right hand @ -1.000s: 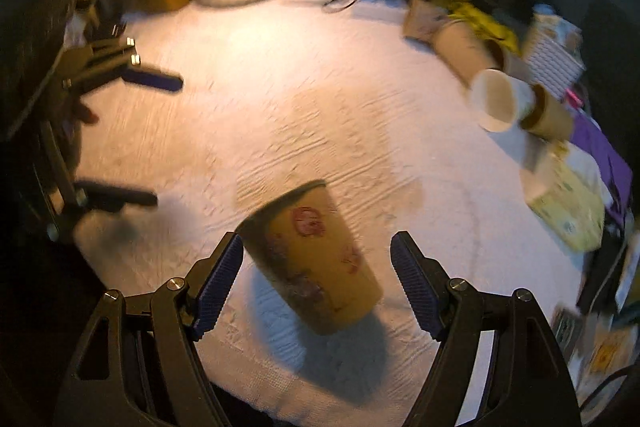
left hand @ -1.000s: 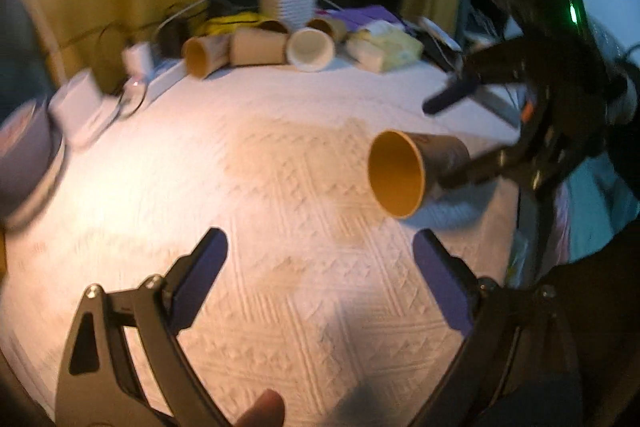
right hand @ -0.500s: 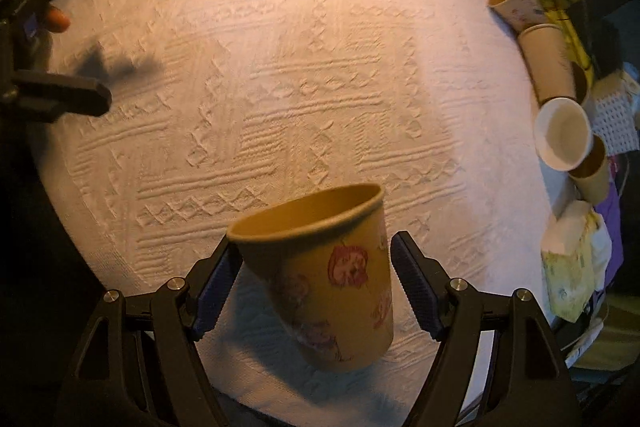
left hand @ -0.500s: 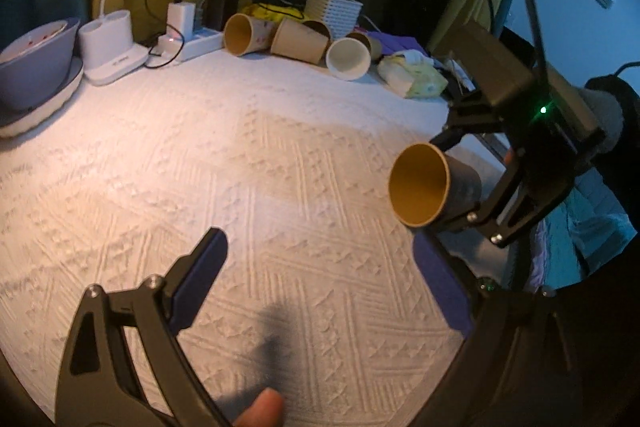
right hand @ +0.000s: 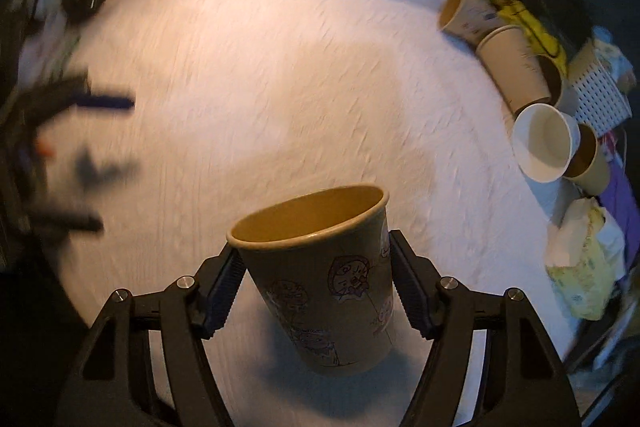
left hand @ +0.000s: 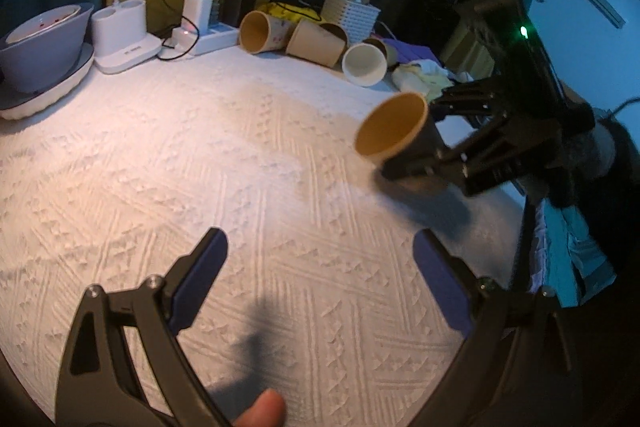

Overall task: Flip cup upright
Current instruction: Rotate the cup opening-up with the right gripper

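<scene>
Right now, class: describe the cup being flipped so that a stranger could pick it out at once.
Start at the white textured tablecloth. Spare cups lie tipped at its far edge; nearer, the right hand-held gripper clamps one cup. Only this one is held above the cloth, mouth up, with cartoon drawings.

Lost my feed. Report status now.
Right gripper shut on tan printed paper cup, mouth up, above white tablecloth. Left gripper open, empty. Nothing beneath.

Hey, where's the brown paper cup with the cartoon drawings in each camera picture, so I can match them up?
Left wrist view: brown paper cup with cartoon drawings sits right of centre, tilted, held by the right gripper.
Right wrist view: same cup at lower centre, between the jaws.
Shared landmark: white paper cup lying on its side.
</scene>
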### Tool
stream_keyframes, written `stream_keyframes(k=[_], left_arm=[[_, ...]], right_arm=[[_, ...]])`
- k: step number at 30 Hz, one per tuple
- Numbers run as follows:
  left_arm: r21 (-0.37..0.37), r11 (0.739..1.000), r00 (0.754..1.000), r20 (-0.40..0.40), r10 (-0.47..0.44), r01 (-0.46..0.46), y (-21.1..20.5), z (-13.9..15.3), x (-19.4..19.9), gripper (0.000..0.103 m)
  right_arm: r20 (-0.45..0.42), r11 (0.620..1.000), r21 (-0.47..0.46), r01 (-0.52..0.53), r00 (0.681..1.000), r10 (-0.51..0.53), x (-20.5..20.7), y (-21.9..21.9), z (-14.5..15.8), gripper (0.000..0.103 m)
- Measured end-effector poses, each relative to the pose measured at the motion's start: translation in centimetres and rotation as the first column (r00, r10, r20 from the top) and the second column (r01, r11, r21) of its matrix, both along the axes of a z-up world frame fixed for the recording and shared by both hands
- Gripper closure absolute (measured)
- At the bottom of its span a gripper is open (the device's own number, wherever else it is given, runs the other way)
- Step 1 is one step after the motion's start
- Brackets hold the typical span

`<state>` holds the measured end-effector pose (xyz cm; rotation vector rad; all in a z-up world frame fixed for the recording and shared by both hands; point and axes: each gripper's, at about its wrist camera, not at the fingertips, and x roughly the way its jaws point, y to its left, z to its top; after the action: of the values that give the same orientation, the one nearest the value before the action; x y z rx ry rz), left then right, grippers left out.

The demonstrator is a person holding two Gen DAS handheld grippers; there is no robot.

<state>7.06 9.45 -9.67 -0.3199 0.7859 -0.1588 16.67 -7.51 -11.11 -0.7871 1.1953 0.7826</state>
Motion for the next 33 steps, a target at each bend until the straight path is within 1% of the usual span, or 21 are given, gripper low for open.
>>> stream_keyframes(k=[3, 6, 10, 13, 15, 22, 26, 29, 33], left_arm=[[-0.002, 1.000, 1.000, 0.000, 0.018, -0.018, 0.1, 0.1, 0.3, 0.008], [-0.008, 0.999, 0.999, -0.002, 0.032, -0.032, 0.2, 0.1, 0.7, 0.008], [-0.015, 0.999, 0.999, 0.000, 0.034, -0.034, 0.0, 0.1, 1.1, 0.008], [-0.003, 0.999, 0.999, -0.005, 0.032, -0.032, -0.6, 0.0, 1.5, 0.008], [0.006, 0.999, 0.999, -0.007, 0.032, -0.032, -1.0, 0.0, 1.6, 0.008], [0.018, 0.999, 0.999, 0.005, 0.052, -0.052, -2.3, 0.4, 1.4, 0.008], [0.040, 0.997, 0.998, 0.015, 0.065, -0.065, -3.0, 0.8, 0.8, 0.008], [0.050, 0.996, 0.997, 0.026, 0.069, -0.070, -3.4, 1.2, 0.2, 0.008], [0.059, 0.996, 0.997, 0.037, 0.072, -0.074, -4.0, 1.7, -0.6, 0.008]], right_arm=[[0.020, 0.991, 0.121, 0.056, 0.998, -0.059, 0.9, 0.1, 0.5, 0.031], [0.025, 0.966, 0.230, 0.117, 0.992, -0.126, 1.4, -0.6, 0.3, 0.031], [0.052, 0.938, 0.312, 0.151, 0.983, -0.175, 1.3, -2.0, 0.4, 0.031], [0.062, 0.914, 0.365, 0.176, 0.975, -0.213, 1.4, -3.3, 0.6, 0.031], [0.072, 0.904, 0.382, 0.192, 0.969, -0.237, 1.0, -4.1, 0.8, 0.031], [0.081, 0.895, 0.379, 0.236, 0.955, -0.286, -1.0, -6.2, 0.3, 0.031], [0.100, 0.887, 0.390, 0.245, 0.947, -0.306, -1.6, -6.8, 0.4, 0.031], [0.126, 0.880, 0.405, 0.246, 0.939, -0.320, -2.3, -7.3, 0.8, 0.024], [0.138, 0.872, 0.410, 0.266, 0.927, -0.348, -3.1, -8.1, 1.3, 0.024]])
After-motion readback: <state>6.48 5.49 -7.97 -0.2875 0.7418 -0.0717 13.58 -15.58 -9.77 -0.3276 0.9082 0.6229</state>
